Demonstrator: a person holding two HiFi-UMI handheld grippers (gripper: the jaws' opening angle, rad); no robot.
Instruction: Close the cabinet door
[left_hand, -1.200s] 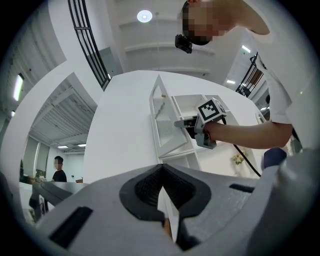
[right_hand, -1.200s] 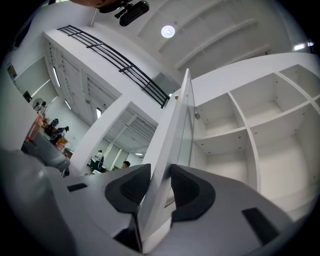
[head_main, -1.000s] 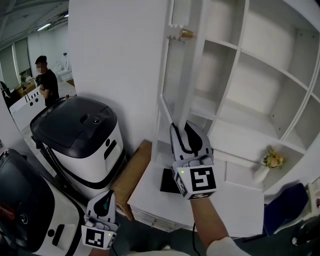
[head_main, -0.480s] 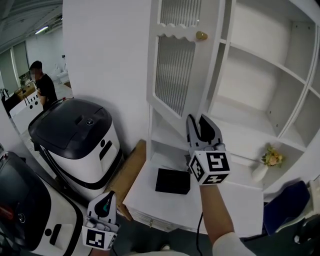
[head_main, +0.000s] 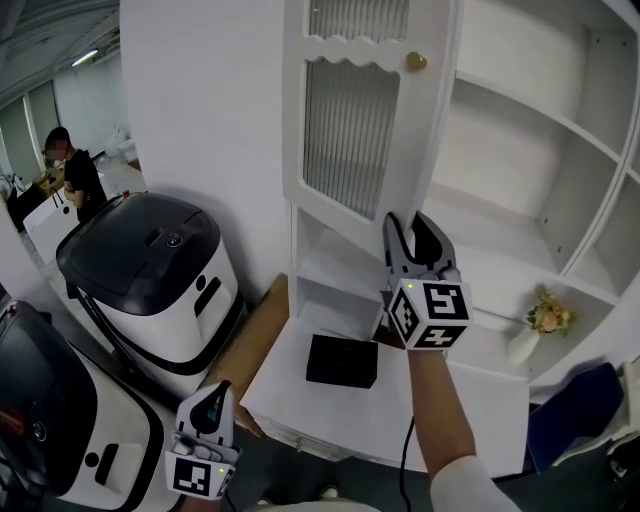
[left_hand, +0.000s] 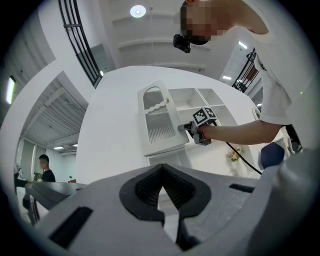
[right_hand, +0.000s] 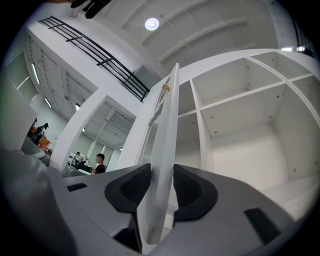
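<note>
Right gripper view: cabinet door (right_hand: 165, 150) edge-on between the jaws of the right gripper (right_hand: 160, 187), pads against both faces, jaws just eased slightly wider. Head view: partly swung out from the white cabinet (head_main: 540, 230), brass knob (head_main: 414, 61) at upper right, gripped at the bottom corner. Left gripper (head_main: 210, 400) low, well apart from the door, jaws together, empty. Only a square marker (head_main: 438, 305) for print.
</note>
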